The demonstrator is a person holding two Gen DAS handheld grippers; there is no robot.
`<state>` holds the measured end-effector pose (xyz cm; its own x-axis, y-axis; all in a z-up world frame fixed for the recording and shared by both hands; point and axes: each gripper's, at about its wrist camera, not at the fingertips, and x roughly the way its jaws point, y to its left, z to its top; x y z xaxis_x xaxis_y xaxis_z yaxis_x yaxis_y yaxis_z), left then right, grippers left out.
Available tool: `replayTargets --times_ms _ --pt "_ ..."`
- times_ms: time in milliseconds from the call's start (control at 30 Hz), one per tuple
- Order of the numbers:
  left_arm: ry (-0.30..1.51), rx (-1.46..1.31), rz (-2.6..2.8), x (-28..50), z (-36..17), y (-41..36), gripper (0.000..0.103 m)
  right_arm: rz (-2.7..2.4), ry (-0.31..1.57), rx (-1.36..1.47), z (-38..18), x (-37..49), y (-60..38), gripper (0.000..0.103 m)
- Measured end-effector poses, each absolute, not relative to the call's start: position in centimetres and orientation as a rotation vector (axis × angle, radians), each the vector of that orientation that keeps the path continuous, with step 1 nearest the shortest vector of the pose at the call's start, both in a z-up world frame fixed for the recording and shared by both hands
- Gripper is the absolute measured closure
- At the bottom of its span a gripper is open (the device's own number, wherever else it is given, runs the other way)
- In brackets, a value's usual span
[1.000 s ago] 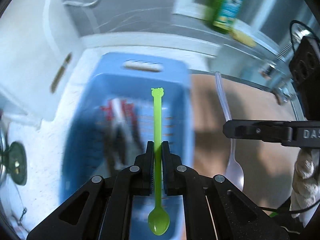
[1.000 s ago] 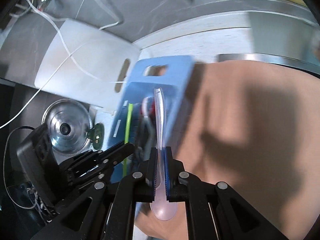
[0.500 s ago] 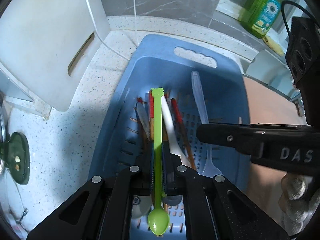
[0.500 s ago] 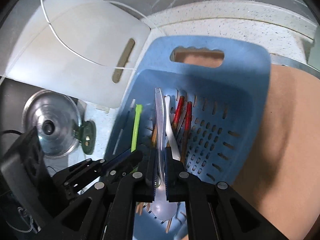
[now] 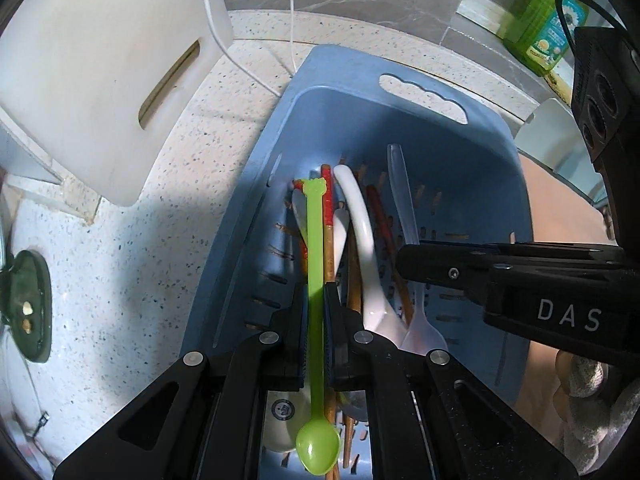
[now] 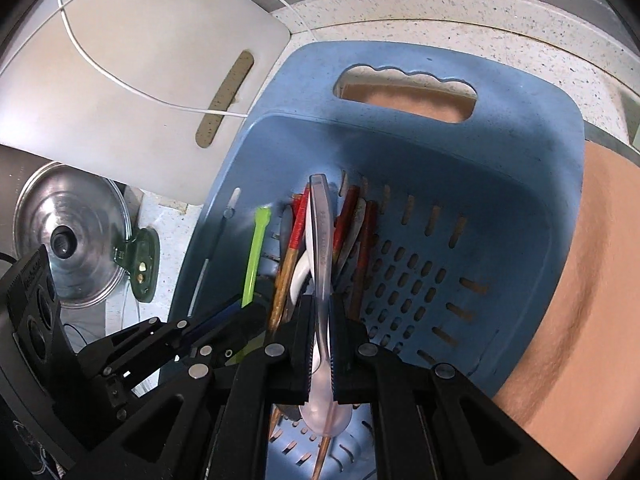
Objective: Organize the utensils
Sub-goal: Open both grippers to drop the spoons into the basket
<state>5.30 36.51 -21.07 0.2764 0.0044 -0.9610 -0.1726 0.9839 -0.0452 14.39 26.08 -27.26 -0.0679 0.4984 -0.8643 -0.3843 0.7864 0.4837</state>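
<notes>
Two tools grip spoons, left tool [image 5: 315,336] green spoon [image 5: 316,320], right tool [image 6: 320,336] clear spoon [image 6: 321,264], above crowded blue basket [image 6: 500,184].

1. Speckled white stone countertop [image 5: 132,264] carries everything; a grey marbled wall rises along its far edge.
2. Blue perforated basket [image 6: 500,184] lies on it, handle cutout toward the far edge.
3. White cutting board [image 5: 100,60] rests at the far left, just beside the basket.
4. Steel pot lid [image 6: 68,240] sits at the countertop's left edge.

"DAS" stands on the right gripper [image 5: 404,258].
</notes>
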Motion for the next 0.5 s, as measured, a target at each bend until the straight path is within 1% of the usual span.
replayTargets --times_ms 167,233,267,500 --pt "1.298 -0.155 0.125 5.3 -21.3 36.8 0.097 0.735 1.476 0.084 -27.4 14.4 26.1 0.096" --pt "1.300 -0.158 0.129 5.3 -21.3 36.8 0.092 0.739 1.475 0.077 -27.4 14.3 26.2 0.096" --pt "1.299 -0.159 0.132 5.3 -21.3 36.9 0.086 0.739 1.476 0.076 -27.4 14.4 26.2 0.096" --pt "1.278 -0.176 0.160 4.4 -20.4 36.8 0.086 0.758 1.455 0.062 -26.3 14.1 25.5 0.090"
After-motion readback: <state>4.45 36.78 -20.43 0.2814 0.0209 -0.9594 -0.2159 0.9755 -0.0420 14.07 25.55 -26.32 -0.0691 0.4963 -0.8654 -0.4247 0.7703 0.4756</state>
